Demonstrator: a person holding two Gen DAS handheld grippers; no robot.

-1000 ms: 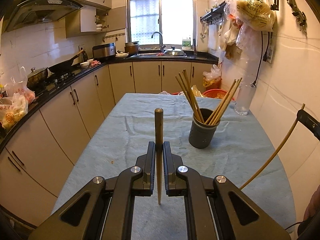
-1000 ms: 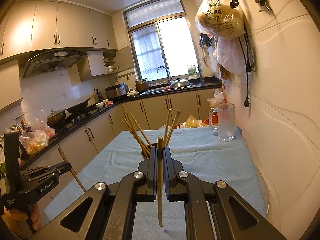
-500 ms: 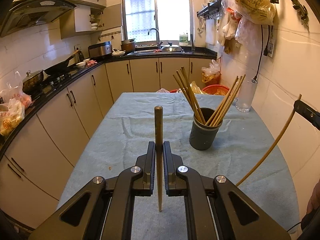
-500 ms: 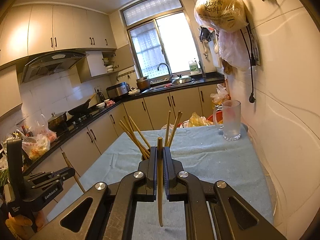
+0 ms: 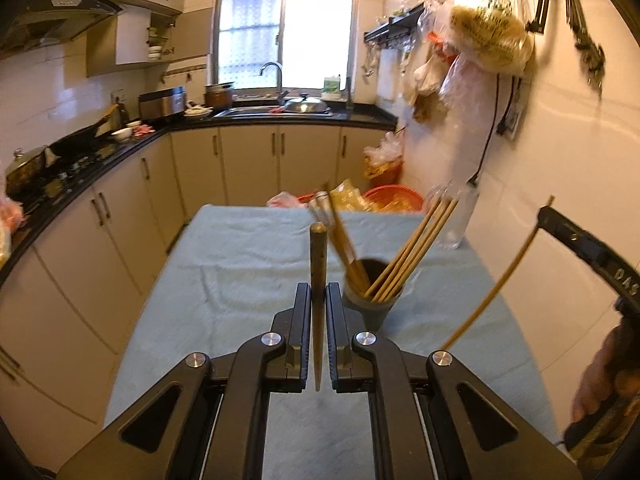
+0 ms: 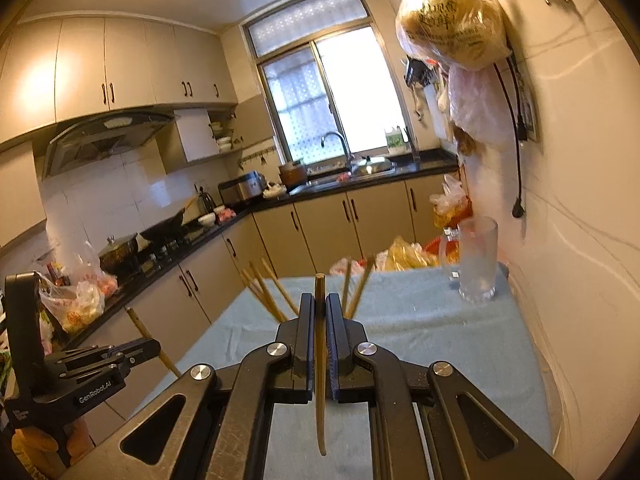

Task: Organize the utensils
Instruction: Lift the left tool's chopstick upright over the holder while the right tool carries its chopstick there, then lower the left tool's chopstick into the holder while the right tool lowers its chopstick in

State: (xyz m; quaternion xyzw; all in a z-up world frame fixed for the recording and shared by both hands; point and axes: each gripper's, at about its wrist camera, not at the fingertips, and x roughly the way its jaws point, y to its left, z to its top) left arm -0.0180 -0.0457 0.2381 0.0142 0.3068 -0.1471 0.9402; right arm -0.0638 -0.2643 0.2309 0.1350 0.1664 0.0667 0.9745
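A grey cup (image 5: 373,309) with several wooden chopsticks (image 5: 416,248) stands on the table's blue cloth (image 5: 248,264). My left gripper (image 5: 318,292) is shut on a dark wooden chopstick (image 5: 318,256) that stands upright, just left of the cup. My right gripper (image 6: 319,300) is shut on a lighter chopstick (image 6: 319,360); the cup is hidden behind its fingers, with only the chopsticks' tips (image 6: 264,288) showing. In the left wrist view the right gripper's body (image 5: 592,256) and its bent-looking chopstick (image 5: 496,280) appear at the right. The left gripper (image 6: 136,350) shows at the lower left of the right wrist view.
A frosted glass mug (image 6: 478,260) stands at the table's far right by the wall. Bags (image 6: 452,16) hang on that wall. An orange basket (image 5: 394,196) and plastic bags lie beyond the table's far end. Cabinets and a cluttered counter (image 5: 100,148) run along the left.
Both grippers have risen and moved forward toward the cup, each keeping its chopstick. The cup now sits close beside the left gripper's fingers.
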